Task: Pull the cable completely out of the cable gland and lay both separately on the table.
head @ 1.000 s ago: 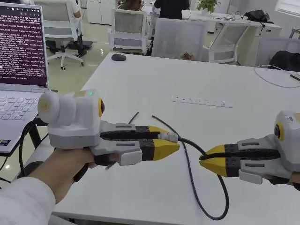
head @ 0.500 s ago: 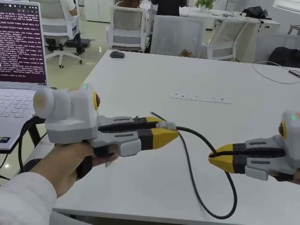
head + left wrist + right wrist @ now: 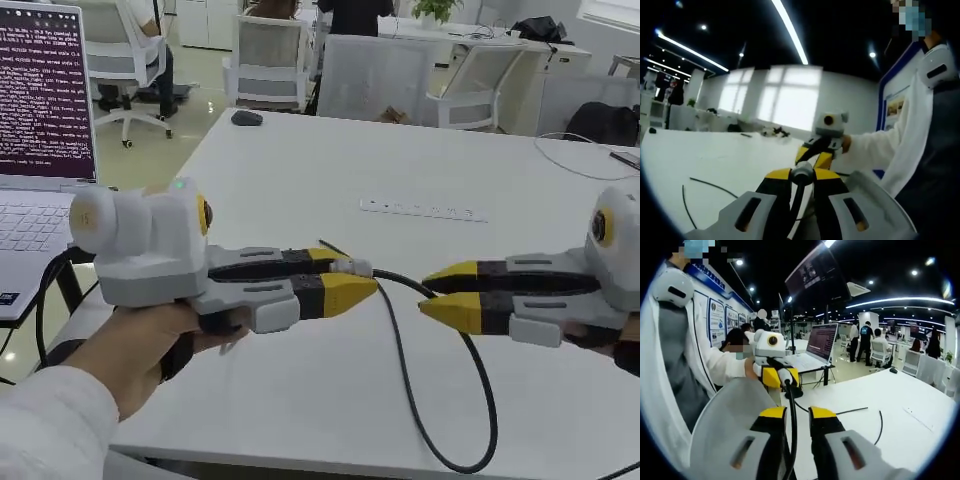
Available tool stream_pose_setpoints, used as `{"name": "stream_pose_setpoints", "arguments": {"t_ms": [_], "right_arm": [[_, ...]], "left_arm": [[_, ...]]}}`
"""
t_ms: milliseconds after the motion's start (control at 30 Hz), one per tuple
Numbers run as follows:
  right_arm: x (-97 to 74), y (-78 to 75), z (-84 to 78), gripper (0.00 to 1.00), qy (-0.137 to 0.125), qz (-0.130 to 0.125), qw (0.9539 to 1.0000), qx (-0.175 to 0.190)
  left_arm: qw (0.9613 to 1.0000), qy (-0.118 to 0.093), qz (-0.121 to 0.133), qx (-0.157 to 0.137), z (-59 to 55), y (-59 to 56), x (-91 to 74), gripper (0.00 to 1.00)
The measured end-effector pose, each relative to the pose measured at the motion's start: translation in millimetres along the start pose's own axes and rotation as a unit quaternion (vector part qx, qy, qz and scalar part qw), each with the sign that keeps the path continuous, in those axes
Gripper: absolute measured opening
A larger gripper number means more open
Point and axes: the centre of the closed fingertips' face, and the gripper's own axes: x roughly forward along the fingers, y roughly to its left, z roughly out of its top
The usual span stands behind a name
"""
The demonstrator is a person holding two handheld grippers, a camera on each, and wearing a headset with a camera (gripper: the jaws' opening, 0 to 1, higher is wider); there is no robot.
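Above the counter [image 3: 300,170], clamping cable gland [image 3: 352,267] in left gripper [image 3: 358,277] jaws. Just opened right gripper [image 3: 428,291] jaws around the cable [image 3: 402,281], nearer the gland. Probably regripping.

Open tabletop ahead
Far table [image 3: 300,170] lies bare past a white strip [image 3: 425,211]; laptop [image 3: 35,215] blocks the left, cable [image 3: 487,400] loops near.

The head view looks forward and down across the white table [image 3: 300,170] from its near edge, close above both grippers. The left gripper view faces right, toward the right gripper [image 3: 812,157]. The right gripper view faces left, toward the left gripper [image 3: 779,377] and the laptop [image 3: 820,342]. All three share the cable [image 3: 400,340] between them.
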Motion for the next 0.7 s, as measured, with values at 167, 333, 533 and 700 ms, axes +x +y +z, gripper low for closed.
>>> {"name": "stream_pose_setpoints", "arguments": {"t_ms": [167, 333, 533, 700], "right_arm": [[14.4, 7.0, 9.1, 0.16, 0.005, 0.015, 0.9993, -0.034], [18.1, 8.8, 7.8, 0.06, 0.005, 0.026, 0.9989, -0.039], [18.8, 9.6, 10.8, 0.05, 0.001, 0.032, 0.9987, -0.040], [20.2, 7.3, 9.1, 0.05, 0.003, 0.035, 0.9990, -0.027]], "left_arm": [[1.0000, 0.003, -0.001, 0.000, -1.2, -0.3, 0.3, 0.16], [1.0000, 0.004, -0.003, -0.002, -2.2, -1.0, 0.7, 0.17], [1.0000, 0.002, -0.003, -0.002, -1.4, -0.8, 0.4, 0.17], [1.0000, 0.005, -0.001, -0.002, -2.3, 0.0, 0.2, 0.17]]}}
